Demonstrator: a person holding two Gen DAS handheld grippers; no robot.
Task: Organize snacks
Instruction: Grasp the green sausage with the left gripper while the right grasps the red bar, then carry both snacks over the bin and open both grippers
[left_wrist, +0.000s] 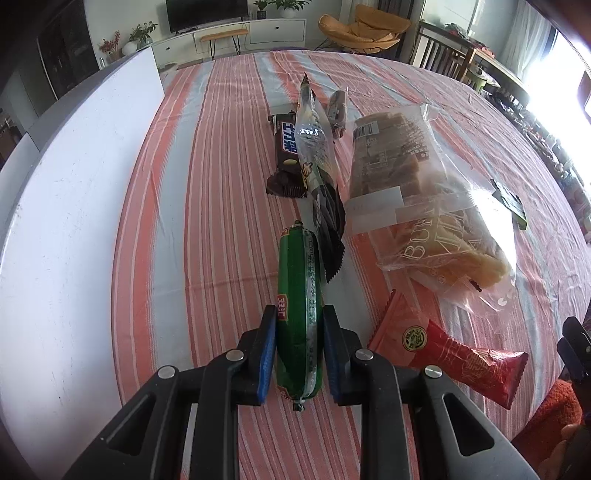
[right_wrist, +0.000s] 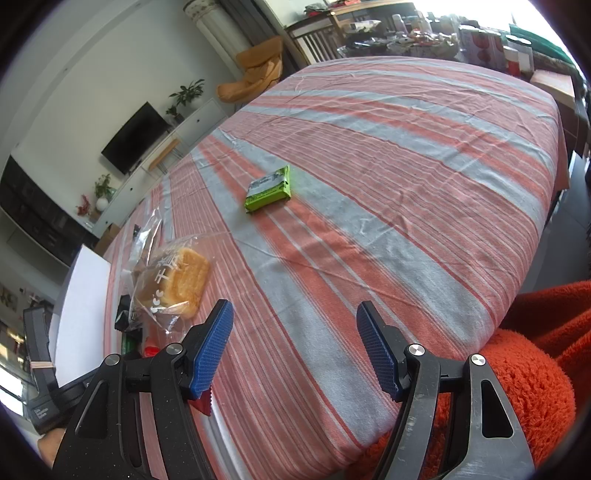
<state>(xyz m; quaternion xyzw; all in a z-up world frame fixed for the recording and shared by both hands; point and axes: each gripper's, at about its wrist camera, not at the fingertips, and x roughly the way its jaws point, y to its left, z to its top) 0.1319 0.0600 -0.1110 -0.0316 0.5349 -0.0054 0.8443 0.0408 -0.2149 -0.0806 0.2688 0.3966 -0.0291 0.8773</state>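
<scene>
A green sausage stick (left_wrist: 295, 266) lies lengthwise on the striped tablecloth (left_wrist: 207, 184). My left gripper (left_wrist: 300, 314) is shut on its near half, a blue pad against each side. Beyond it lie a clear and black packet (left_wrist: 317, 162), a brown chocolate bar (left_wrist: 286, 155), a small brown snack (left_wrist: 337, 107), a big clear bag of bread slices (left_wrist: 413, 184) and a red packet (left_wrist: 454, 354). In the right wrist view my right gripper (right_wrist: 294, 310) hangs open over bare cloth with nothing between its fingers. A green packet (right_wrist: 269, 189) lies far ahead, and the bread bag (right_wrist: 173, 280) is at the left.
A white board (left_wrist: 74, 221) runs along the table's left side. The table's near edge (right_wrist: 369, 435) is just below my right gripper, with an orange fleece sleeve (right_wrist: 524, 376) beside it. Chairs, a TV cabinet and a cluttered second table stand beyond.
</scene>
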